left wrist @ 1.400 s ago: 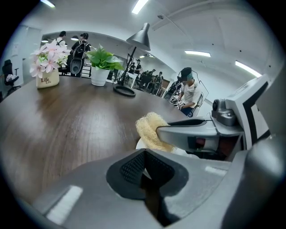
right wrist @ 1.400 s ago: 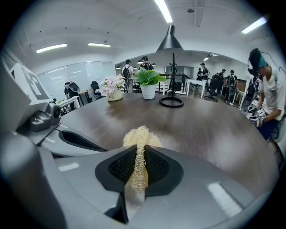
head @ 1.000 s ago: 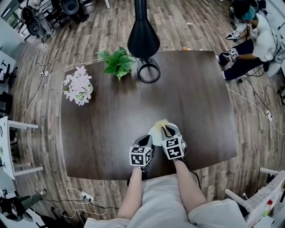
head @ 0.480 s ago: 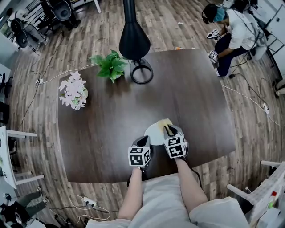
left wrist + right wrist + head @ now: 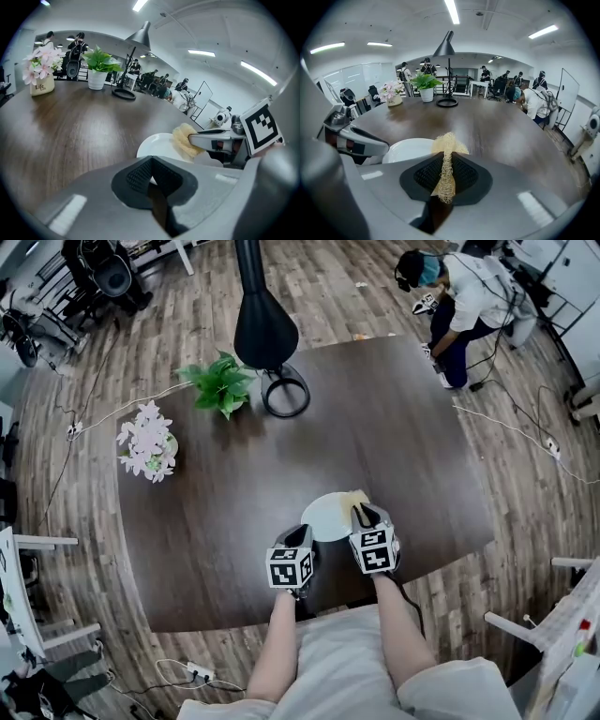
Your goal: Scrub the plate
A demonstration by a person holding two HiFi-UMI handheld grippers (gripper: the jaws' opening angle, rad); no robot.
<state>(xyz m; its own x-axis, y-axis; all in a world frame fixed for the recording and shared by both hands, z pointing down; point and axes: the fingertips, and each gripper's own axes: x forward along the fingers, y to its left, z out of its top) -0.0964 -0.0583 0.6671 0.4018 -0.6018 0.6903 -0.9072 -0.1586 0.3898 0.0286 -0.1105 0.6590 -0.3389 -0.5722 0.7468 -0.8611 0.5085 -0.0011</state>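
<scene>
A white plate (image 5: 325,518) lies on the dark wooden table (image 5: 244,484) near its front edge. My left gripper (image 5: 304,536) is at the plate's near left rim, its jaws shut with the rim (image 5: 151,177) pinched between the pads. My right gripper (image 5: 361,515) is shut on a yellow fibrous scrubber (image 5: 353,499), which rests over the plate's right far edge. In the right gripper view the scrubber (image 5: 446,151) stands up between the pads, with the plate (image 5: 408,151) just left of it. In the left gripper view the scrubber (image 5: 184,140) lies on the plate (image 5: 157,143).
A pot of pink flowers (image 5: 144,450) stands at the table's left. A green plant (image 5: 217,382) and a black lamp (image 5: 264,332) with a ring base stand at the far edge. A person (image 5: 452,289) crouches on the floor beyond the far right corner.
The head view has shifted, so the table sits lower left in frame. More of the plate shows between the grippers. Both grippers stay at the plate.
</scene>
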